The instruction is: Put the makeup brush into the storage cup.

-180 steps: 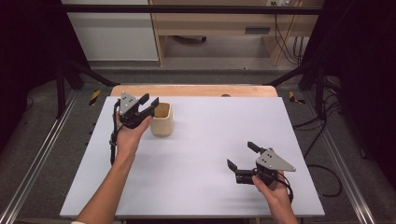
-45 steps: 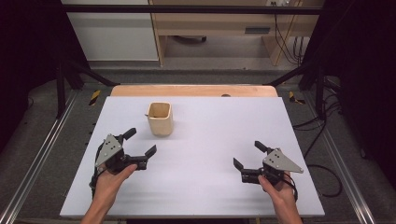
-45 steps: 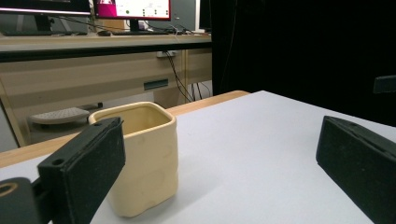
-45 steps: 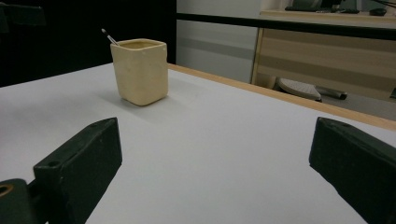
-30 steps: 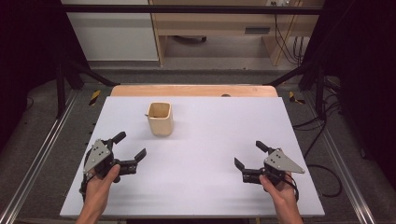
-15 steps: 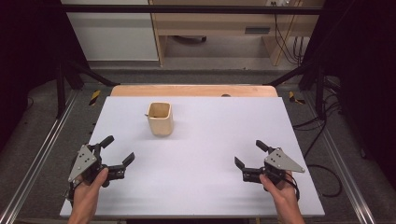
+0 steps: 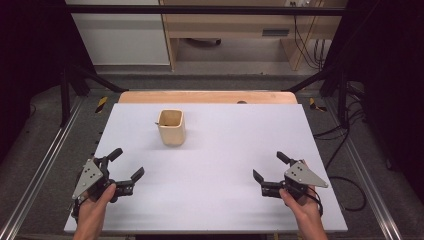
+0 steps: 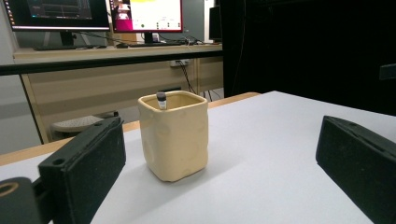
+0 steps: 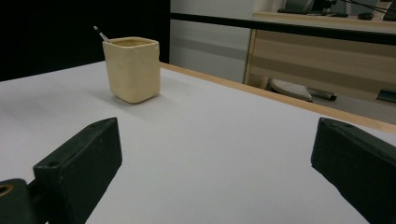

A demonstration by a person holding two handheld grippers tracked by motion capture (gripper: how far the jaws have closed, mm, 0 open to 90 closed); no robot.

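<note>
High view: we note the cup upright, stick tip leaning out, its length hidden; left gripper and right gripper, 2 in all, gape empty.

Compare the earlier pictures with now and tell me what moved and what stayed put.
The left gripper, which was up beside the cup six seconds ago, has drawn back to the table's near left corner, jaws open and empty. The right gripper barely shifted, jaws open. The cup and the thin stick in it stayed in place.
</note>
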